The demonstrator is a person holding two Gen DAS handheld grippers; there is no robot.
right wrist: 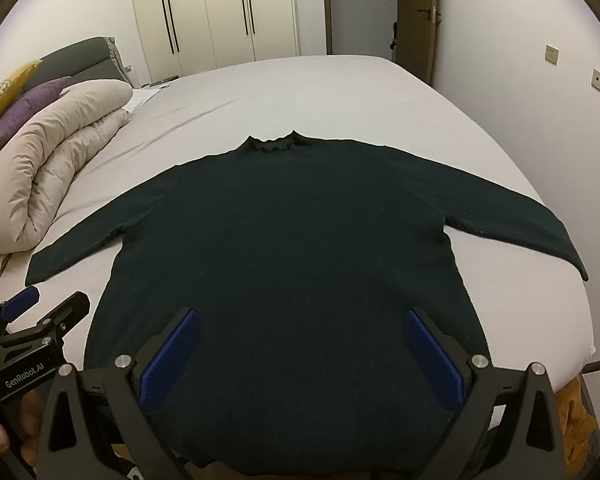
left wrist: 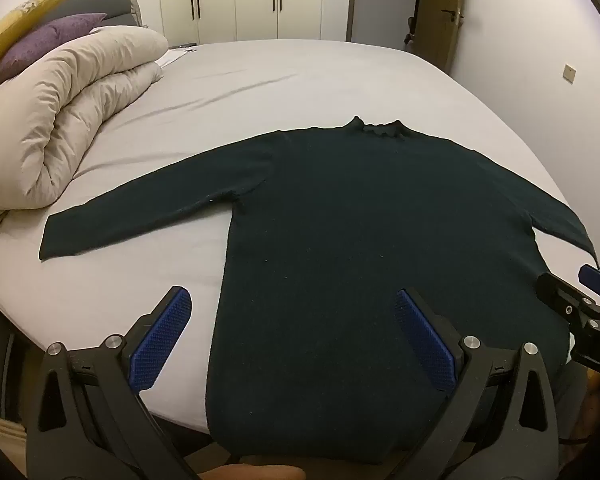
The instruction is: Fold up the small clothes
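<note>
A dark green long-sleeved sweater (left wrist: 360,240) (right wrist: 292,248) lies flat on the bed, front up, collar at the far end, both sleeves spread out sideways. Its hem hangs at the near edge of the mattress. My left gripper (left wrist: 292,312) hovers above the sweater's lower left side, open, nothing between its blue pads. My right gripper (right wrist: 300,332) hovers above the lower middle of the sweater, open and empty too. Each gripper shows at the edge of the other's view: the right one (left wrist: 580,292) beside the right sleeve, the left one (right wrist: 40,308) below the left sleeve cuff.
The bed (left wrist: 260,88) (right wrist: 320,96) has a pale sheet. A rolled beige duvet (left wrist: 60,120) (right wrist: 48,168) with purple and yellow pillows lies at the far left. Wardrobe doors (right wrist: 204,12) and a door stand beyond the bed. A wall runs along the right side.
</note>
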